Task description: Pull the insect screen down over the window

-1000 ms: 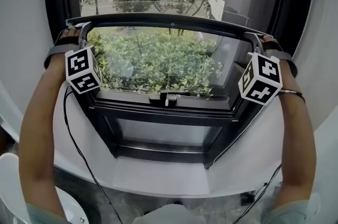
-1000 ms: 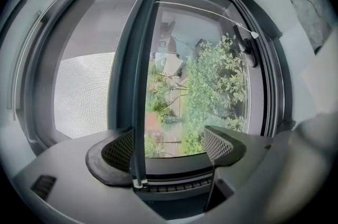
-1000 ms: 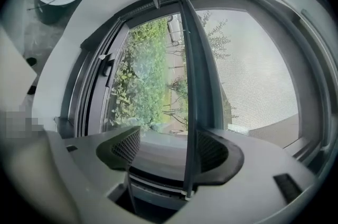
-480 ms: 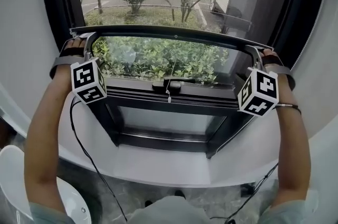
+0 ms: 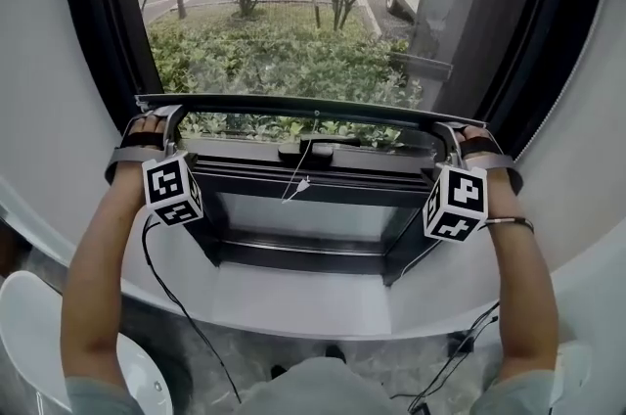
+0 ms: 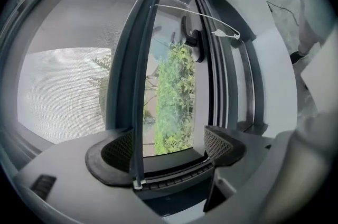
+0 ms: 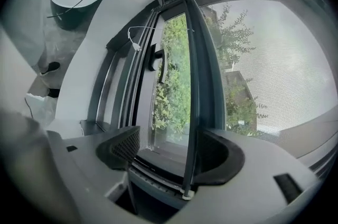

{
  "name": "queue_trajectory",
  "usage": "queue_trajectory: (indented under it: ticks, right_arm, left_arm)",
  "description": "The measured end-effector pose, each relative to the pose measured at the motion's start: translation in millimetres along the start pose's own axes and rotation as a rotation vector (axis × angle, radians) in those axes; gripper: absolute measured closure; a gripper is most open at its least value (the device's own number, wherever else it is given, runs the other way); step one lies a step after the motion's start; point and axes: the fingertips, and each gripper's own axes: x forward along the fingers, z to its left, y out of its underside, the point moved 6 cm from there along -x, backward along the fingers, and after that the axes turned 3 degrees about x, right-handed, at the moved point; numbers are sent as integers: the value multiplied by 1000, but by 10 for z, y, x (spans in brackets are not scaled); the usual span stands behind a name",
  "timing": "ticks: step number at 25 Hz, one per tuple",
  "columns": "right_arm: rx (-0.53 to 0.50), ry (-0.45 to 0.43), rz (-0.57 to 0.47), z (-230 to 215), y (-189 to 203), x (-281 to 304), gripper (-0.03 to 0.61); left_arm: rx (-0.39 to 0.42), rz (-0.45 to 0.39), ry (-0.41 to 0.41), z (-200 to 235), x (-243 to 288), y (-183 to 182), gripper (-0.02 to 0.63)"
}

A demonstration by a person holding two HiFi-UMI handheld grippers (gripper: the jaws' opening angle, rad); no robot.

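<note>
Between the wide-apart jaws of the left gripper (image 6: 171,151) and the right gripper (image 7: 177,151), the insect screen's pull bar (image 5: 293,105) is lying against one pad at each end, unclamped. Its long axis is running level across the window, and the lower frame (image 5: 303,183) is sitting just below, so I judge a short straight-down pull remains.

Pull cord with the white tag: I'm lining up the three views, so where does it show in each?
Head view: the pull cord hangs at centre, its tag just below the window handle.
Left gripper view: pull cord at upper right, tag right of the handle.
Right gripper view: pull cord at upper left, tag up-left of the handle.
Shared landmark: the black window handle.
</note>
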Motion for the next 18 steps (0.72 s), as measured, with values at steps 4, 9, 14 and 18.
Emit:
queue_trajectory:
  ticks: [4,9,14,18]
  right_arm:
    - [5,-22,-5,137,-24,74,244]
    - [36,-3,-20,167,-27,87,244]
    - [39,-2,-9,241,-47,125,244]
    - [55,-12,2,273,-55,143,244]
  left_arm:
    - [-5,6,13,-141,61,12,189]
    - [-9,2,-2,-163,76,8,189]
    - [-4,7,-6,-241,99,14,189]
    - [6,17,-30,-273,125,13,189]
